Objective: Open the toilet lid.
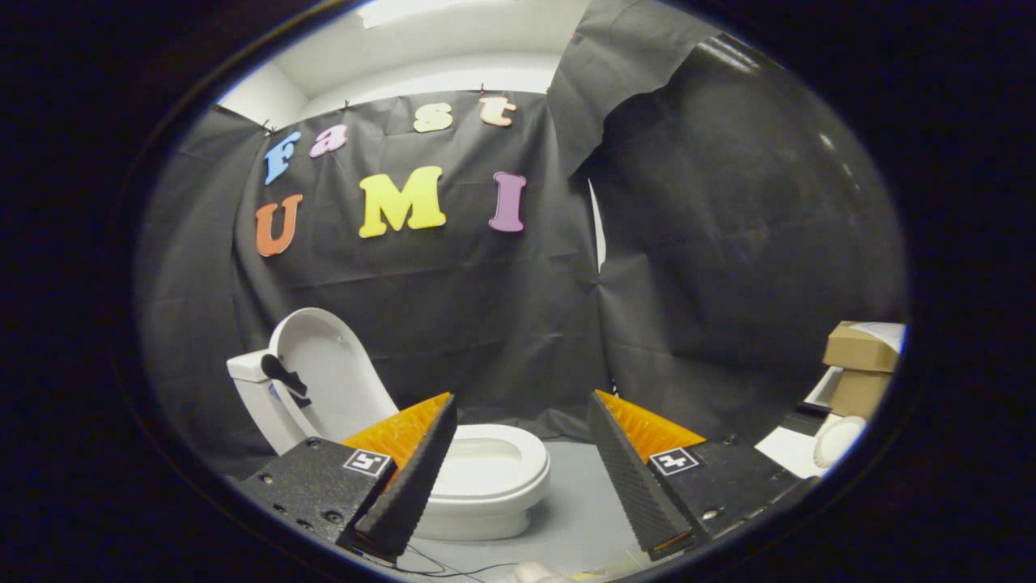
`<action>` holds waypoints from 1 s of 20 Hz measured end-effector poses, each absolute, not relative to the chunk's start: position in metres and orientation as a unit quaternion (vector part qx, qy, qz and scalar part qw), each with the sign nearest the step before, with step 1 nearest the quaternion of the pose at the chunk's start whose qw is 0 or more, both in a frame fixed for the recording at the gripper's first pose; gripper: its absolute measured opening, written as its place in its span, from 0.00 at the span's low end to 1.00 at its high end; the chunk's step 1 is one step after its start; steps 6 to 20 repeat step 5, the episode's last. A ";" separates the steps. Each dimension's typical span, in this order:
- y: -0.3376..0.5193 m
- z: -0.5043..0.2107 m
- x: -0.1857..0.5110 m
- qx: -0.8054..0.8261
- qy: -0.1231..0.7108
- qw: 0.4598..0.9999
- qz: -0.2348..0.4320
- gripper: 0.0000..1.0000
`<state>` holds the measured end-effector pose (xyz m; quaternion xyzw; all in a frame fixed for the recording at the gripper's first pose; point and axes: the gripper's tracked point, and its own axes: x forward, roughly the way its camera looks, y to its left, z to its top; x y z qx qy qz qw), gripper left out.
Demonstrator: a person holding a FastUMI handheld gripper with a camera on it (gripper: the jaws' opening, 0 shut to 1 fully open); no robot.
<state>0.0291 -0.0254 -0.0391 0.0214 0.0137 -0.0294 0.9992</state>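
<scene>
- Gripper view: the gripper (522,470) has its two fingers spread wide apart with nothing between them; each finger carries a small square marker near its base.
- The toilet (486,478) stands on the grey floor (583,518) just ahead of the fingers, partly hidden behind the left finger (409,478); its seat and bowl show in the gap between the fingers, nearer the left one.
- The toilet lid (332,380) is already raised, tilted back toward the tank (251,380); a dark clip-like piece (283,376) sits on the lid's edge.
- Beyond the right finger (631,478), well apart from the toilet, are cardboard boxes (862,356) and a white round object (838,437); thin wires (437,563) lie on the floor below the fingers.
</scene>
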 end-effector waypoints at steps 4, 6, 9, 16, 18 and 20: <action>-0.031 -0.049 0.031 0.022 0.014 0.999 -0.038 1.00; -0.032 -0.050 0.031 0.018 0.014 0.999 -0.040 1.00; -0.032 -0.050 0.031 0.018 0.014 0.999 -0.040 1.00; -0.032 -0.050 0.031 0.018 0.014 0.999 -0.040 1.00; -0.032 -0.050 0.031 0.018 0.014 0.999 -0.040 1.00; -0.032 -0.050 0.031 0.018 0.014 0.999 -0.040 1.00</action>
